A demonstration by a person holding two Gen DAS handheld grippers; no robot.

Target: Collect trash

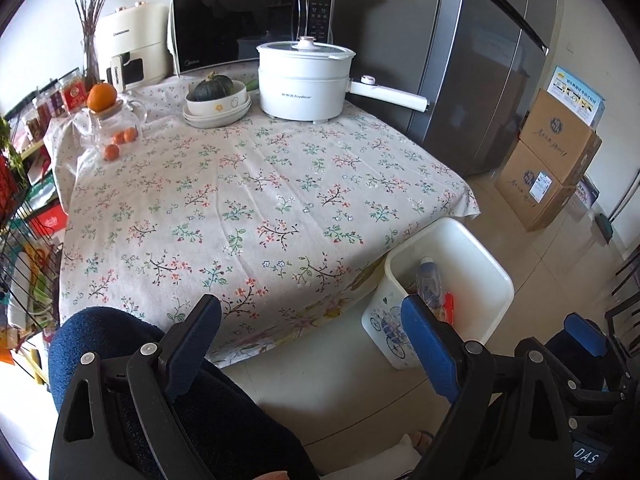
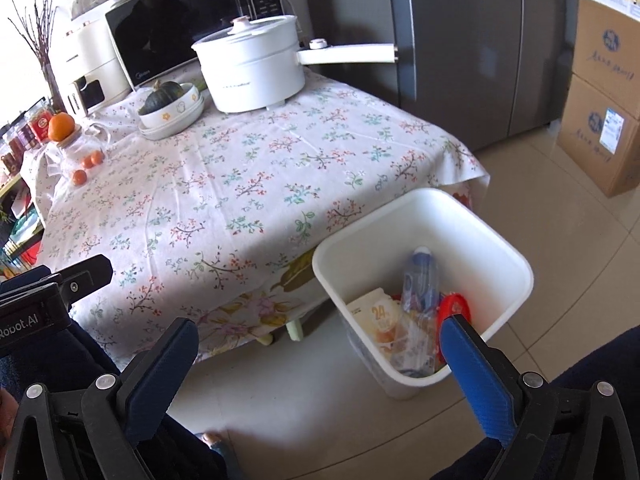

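A white trash bin stands on the floor at the table's near right corner; it also shows in the left wrist view. Inside lie a clear plastic bottle, a cream wrapper and a red lid. My right gripper is open and empty, held above the floor just in front of the bin. My left gripper is open and empty, held before the table's front edge, left of the bin. The other gripper's body shows at the right of the left wrist view.
The table with a floral cloth carries a white electric pot, a bowl with a squash, a microwave, a glass jar with oranges. A fridge and cardboard boxes stand right. A wire rack stands left.
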